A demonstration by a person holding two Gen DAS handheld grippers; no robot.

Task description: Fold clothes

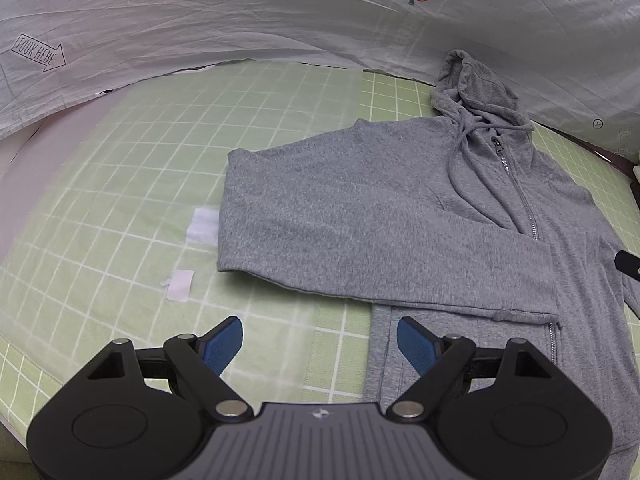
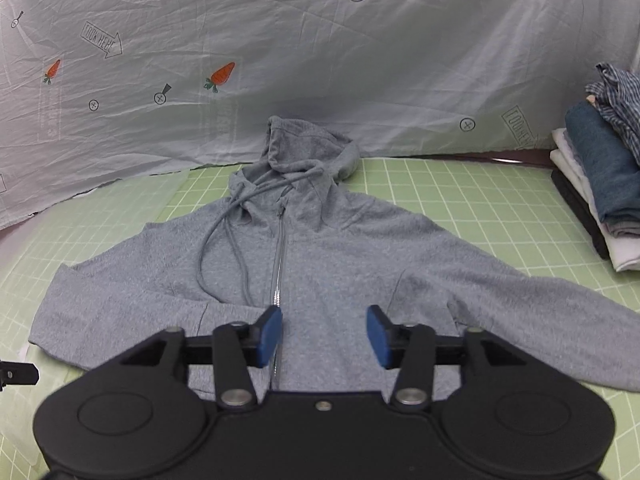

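A grey zip hoodie (image 1: 380,216) lies face up on the green grid mat (image 1: 120,200), hood toward the back sheet. Its left sleeve (image 1: 320,240) is folded across the chest; in the right wrist view the other sleeve (image 2: 560,308) stretches out to the right. My left gripper (image 1: 320,344) hovers open above the hoodie's lower left edge with nothing between its blue pads. My right gripper (image 2: 324,336) is open too, above the hoodie's (image 2: 340,264) lower front near the zipper (image 2: 279,272), holding nothing.
A white printed sheet (image 2: 320,60) hangs behind the mat. A stack of folded clothes (image 2: 600,184) sits at the right edge. White tape patches (image 1: 200,224) lie on the mat left of the hoodie. Bare green mat (image 2: 460,200) extends on both sides.
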